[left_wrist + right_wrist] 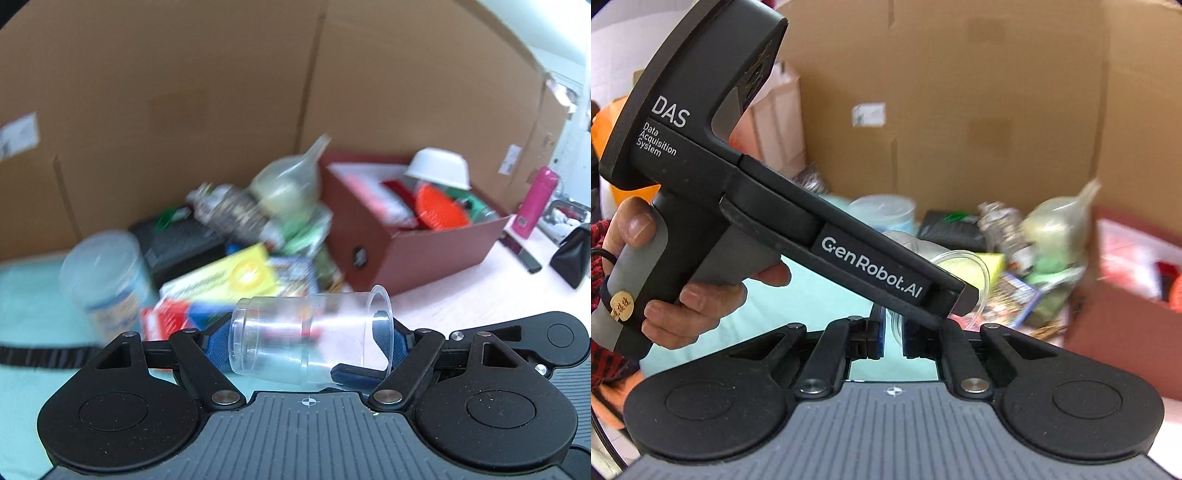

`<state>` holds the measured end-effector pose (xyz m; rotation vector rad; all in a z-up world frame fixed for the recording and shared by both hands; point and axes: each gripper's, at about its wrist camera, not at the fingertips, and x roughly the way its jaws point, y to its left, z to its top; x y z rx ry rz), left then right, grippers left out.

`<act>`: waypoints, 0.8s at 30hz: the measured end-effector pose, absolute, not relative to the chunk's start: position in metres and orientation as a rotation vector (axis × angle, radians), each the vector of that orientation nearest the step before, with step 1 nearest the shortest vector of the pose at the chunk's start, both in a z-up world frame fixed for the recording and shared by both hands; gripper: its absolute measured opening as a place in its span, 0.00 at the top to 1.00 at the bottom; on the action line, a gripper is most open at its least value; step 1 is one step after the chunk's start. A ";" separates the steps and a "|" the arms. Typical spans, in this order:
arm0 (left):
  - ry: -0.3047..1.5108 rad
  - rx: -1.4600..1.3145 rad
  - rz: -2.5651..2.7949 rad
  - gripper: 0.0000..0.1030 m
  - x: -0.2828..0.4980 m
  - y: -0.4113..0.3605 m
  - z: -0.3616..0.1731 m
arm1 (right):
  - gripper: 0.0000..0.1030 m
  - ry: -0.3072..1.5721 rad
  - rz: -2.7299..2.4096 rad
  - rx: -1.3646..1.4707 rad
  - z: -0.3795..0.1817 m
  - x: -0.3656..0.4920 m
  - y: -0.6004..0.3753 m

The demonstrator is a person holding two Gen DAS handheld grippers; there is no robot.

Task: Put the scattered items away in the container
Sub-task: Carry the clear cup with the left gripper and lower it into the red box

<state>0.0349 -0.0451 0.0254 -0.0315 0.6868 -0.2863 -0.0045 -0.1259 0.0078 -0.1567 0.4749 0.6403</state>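
Fingers of the left gripper (310, 341) clamp a clear plastic cup (310, 332) lying sideways, held short of the dark red cardboard box (424, 254). Right gripper (894, 330) sits narrowed with nothing between its pads, behind the left tool.

Clear plastic cup (310, 332) lying on its side, rim to the right, pinched between the left tool (310, 345) pads. Red box (413, 236) sits open at the back right, already holding an upturned white bowl (439, 168) and an orange disc (441, 210). Just left of it, a blurred heap: yellow carton (229, 277), tub (107, 269), green-filled bag (291, 181).
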 end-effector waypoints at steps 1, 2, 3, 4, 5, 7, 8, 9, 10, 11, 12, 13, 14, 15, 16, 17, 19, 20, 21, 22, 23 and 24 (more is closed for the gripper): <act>0.676 -0.022 -0.298 0.20 0.037 -0.052 0.030 | 0.90 0.462 0.626 -0.152 0.011 -0.006 -0.132; 0.667 -0.014 -0.308 0.20 0.040 -0.059 0.033 | 0.90 0.451 0.610 -0.147 0.014 -0.007 -0.137; 0.656 -0.005 -0.317 0.20 0.043 -0.067 0.037 | 0.90 0.440 0.593 -0.144 0.017 -0.006 -0.142; 0.644 0.006 -0.328 0.20 0.046 -0.075 0.041 | 0.90 0.429 0.576 -0.142 0.020 -0.005 -0.147; 0.633 0.019 -0.338 0.20 0.050 -0.082 0.044 | 0.90 0.418 0.561 -0.140 0.023 -0.004 -0.152; 0.612 0.042 -0.359 0.20 0.058 -0.097 0.051 | 0.89 0.398 0.530 -0.134 0.029 -0.001 -0.163; 0.599 0.056 -0.368 0.20 0.063 -0.105 0.054 | 0.89 0.388 0.514 -0.133 0.032 0.002 -0.168; 0.586 0.069 -0.378 0.19 0.068 -0.112 0.057 | 0.89 0.379 0.496 -0.133 0.034 0.004 -0.173; 0.575 0.079 -0.390 0.17 0.074 -0.119 0.059 | 0.89 0.371 0.479 -0.131 0.036 0.008 -0.177; 0.567 0.087 -0.404 0.17 0.080 -0.125 0.062 | 0.89 0.365 0.461 -0.126 0.038 0.012 -0.182; 0.561 0.095 -0.418 0.17 0.087 -0.131 0.063 | 0.89 0.361 0.441 -0.119 0.040 0.017 -0.187; 0.557 0.102 -0.431 0.17 0.094 -0.137 0.064 | 0.89 0.359 0.422 -0.111 0.041 0.022 -0.192; 0.554 0.109 -0.443 0.17 0.101 -0.142 0.064 | 0.89 0.358 0.405 -0.103 0.041 0.028 -0.197; 0.550 0.117 -0.458 0.17 0.109 -0.148 0.065 | 0.89 0.357 0.388 -0.095 0.042 0.034 -0.201; 0.547 0.124 -0.473 0.17 0.116 -0.153 0.065 | 0.89 0.357 0.371 -0.089 0.041 0.040 -0.205; 0.545 0.131 -0.489 0.16 0.123 -0.157 0.065 | 0.89 0.357 0.354 -0.084 0.041 0.046 -0.208; 0.543 0.141 -0.520 0.16 0.139 -0.164 0.063 | 0.89 0.359 0.326 -0.073 0.040 0.059 -0.215; 0.544 0.144 -0.537 0.16 0.146 -0.168 0.062 | 0.89 0.362 0.312 -0.068 0.039 0.065 -0.217; 0.545 0.146 -0.550 0.16 0.154 -0.171 0.061 | 0.89 0.365 0.299 -0.065 0.038 0.073 -0.221; 0.547 0.147 -0.559 0.16 0.162 -0.174 0.059 | 0.89 0.368 0.286 -0.062 0.037 0.080 -0.224; 0.547 0.152 -0.567 0.16 0.169 -0.177 0.057 | 0.89 0.371 0.273 -0.060 0.036 0.087 -0.227; 0.548 0.155 -0.575 0.16 0.176 -0.179 0.056 | 0.89 0.373 0.262 -0.057 0.034 0.095 -0.231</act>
